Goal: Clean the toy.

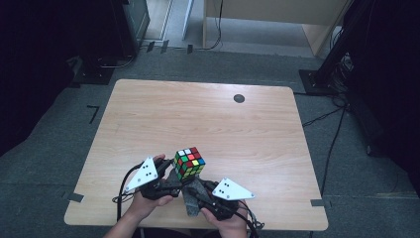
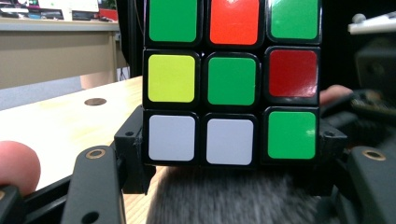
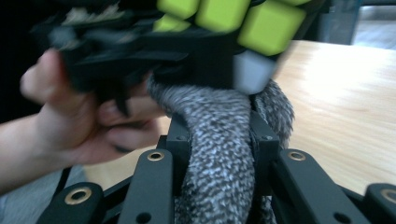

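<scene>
A scrambled Rubik's cube (image 1: 188, 162) is held above the near edge of the wooden table (image 1: 198, 119). My left gripper (image 1: 177, 174) is shut on the cube's bottom layer. In the left gripper view the cube (image 2: 232, 79) shows a green, red, yellow and white face, with a jaw on each side of its lowest row. My right gripper (image 1: 194, 192) is shut on a grey speckled cloth (image 1: 192, 201). The cloth (image 3: 219, 177) rises between its jaws and presses against the cube's underside (image 3: 224, 16). The cloth (image 2: 229, 196) also shows just beneath the cube.
A dark round grommet (image 1: 239, 98) sits in the table's far right part. The hand on the left gripper (image 3: 84, 121) is close beside the cloth. A pale desk (image 1: 277, 20) and a black stand (image 1: 327, 69) are on the floor beyond the table.
</scene>
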{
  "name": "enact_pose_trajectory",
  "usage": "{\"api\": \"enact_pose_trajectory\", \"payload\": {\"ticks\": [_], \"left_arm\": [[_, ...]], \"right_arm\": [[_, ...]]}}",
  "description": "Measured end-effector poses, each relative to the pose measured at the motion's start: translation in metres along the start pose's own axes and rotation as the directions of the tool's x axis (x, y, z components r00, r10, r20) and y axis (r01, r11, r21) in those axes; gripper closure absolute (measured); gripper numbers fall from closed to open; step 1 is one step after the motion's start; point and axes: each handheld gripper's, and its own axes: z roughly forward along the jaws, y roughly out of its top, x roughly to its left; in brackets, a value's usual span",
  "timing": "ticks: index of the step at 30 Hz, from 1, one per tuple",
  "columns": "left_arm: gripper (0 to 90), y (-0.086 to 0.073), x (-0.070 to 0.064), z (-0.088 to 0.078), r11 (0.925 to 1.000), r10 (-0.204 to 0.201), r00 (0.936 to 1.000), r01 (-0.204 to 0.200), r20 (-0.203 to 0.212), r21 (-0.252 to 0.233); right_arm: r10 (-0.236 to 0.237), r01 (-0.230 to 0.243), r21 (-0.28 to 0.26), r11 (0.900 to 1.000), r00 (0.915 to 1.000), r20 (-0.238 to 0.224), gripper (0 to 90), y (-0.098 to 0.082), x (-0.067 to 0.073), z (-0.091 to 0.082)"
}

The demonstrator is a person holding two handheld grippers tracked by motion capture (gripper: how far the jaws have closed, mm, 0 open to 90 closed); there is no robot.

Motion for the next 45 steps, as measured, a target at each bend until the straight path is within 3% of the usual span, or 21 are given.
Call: {"api": "enact_pose_trajectory", "payload": {"ticks": [3, 7, 11, 13, 15, 18, 22, 26, 30, 32, 34, 36, 41, 43, 45], "left_arm": [[34.1, 0.003, 0.003, -0.004, 0.9997, -0.006, 0.9999, 0.006, -0.011, -0.022], [34.1, 0.004, 0.009, -0.009, 0.9994, -0.017, 0.9994, 0.016, -0.03, -0.03], [34.1, 0.004, 0.012, -0.01, 0.9995, -0.016, 0.999, 0.015, -0.041, -0.029], [34.1, 0.003, 0.012, -0.01, 0.9997, -0.013, 0.9989, 0.012, -0.045, -0.02], [34.1, 0.002, 0.013, -0.009, 0.9998, -0.014, 0.9989, 0.014, -0.045, -0.016], [34.1, 0.0, 0.013, -0.008, 0.9998, -0.019, 0.9987, 0.018, -0.048, -0.008], [34.1, -0.002, 0.015, -0.008, 0.9998, -0.02, 0.9983, 0.02, -0.056, -0.002], [34.1, -0.004, 0.016, -0.007, 0.9997, -0.022, 0.998, 0.022, -0.06, 0.004], [34.1, -0.005, 0.017, -0.007, 0.9997, -0.023, 0.9976, 0.023, -0.065, 0.005], [34.1, -0.006, 0.018, -0.007, 0.9997, -0.021, 0.9975, 0.022, -0.068, 0.006], [34.1, -0.006, 0.018, -0.007, 0.9997, -0.024, 0.9974, 0.024, -0.068, 0.01], [34.1, -0.007, 0.018, -0.006, 0.9996, -0.02, 0.9973, 0.021, -0.07, 0.017], [34.1, -0.009, 0.015, -0.002, 0.9995, -0.002, 0.9979, 0.004, -0.065, 0.03], [34.1, -0.01, 0.013, 0.0, 0.9992, 0.008, 0.9979, -0.005, -0.064, 0.039], [34.1, -0.012, 0.01, 0.003, 0.9985, 0.023, 0.9977, -0.02, -0.064, 0.05]], "right_arm": [[0.058, -0.057, -0.021, 0.998, 0.9962, 0.064, 69.8, 0.002, -0.017, -0.011], [0.151, -0.142, -0.064, 0.988, 0.974, 0.168, 69.9, 0.001, -0.045, -0.03], [0.127, -0.113, -0.064, 0.992, 0.9511, 0.282, 69.8, 0.001, -0.064, -0.045], [0.062, -0.062, -0.014, 0.998, 0.9291, 0.364, 69.7, 0.0, -0.072, -0.05], [0.053, -0.066, 0.018, 0.998, 0.9088, 0.414, 69.7, -0.004, -0.082, -0.054], [0.105, -0.127, 0.019, 0.992, 0.8861, 0.451, 69.3, -0.011, -0.096, -0.059], [0.137, -0.167, 0.016, 0.986, 0.8564, 0.498, 69.0, -0.016, -0.108, -0.064], [0.11, -0.167, 0.052, 0.985, 0.8217, 0.559, 68.6, -0.024, -0.119, -0.067], [0.135, -0.216, 0.075, 0.973, 0.8074, 0.574, 61.5, -0.032, -0.127, -0.065], [0.164, -0.241, 0.061, 0.969, 0.8026, 0.573, 50.9, -0.033, -0.129, -0.065], [0.173, -0.241, 0.041, 0.97, 0.7948, 0.582, 40.2, -0.029, -0.126, -0.066], [0.166, -0.225, 0.033, 0.974, 0.8009, 0.575, 31.6, -0.02, -0.121, -0.068], [0.144, -0.165, 0.004, 0.986, 0.8722, 0.467, 26.8, 0.011, -0.09, -0.066], [0.157, -0.165, -0.015, 0.986, 0.902, 0.402, 26.5, 0.019, -0.075, -0.062], [0.171, -0.173, -0.026, 0.985, 0.926, 0.336, 25.6, 0.026, -0.062, -0.057]]}}
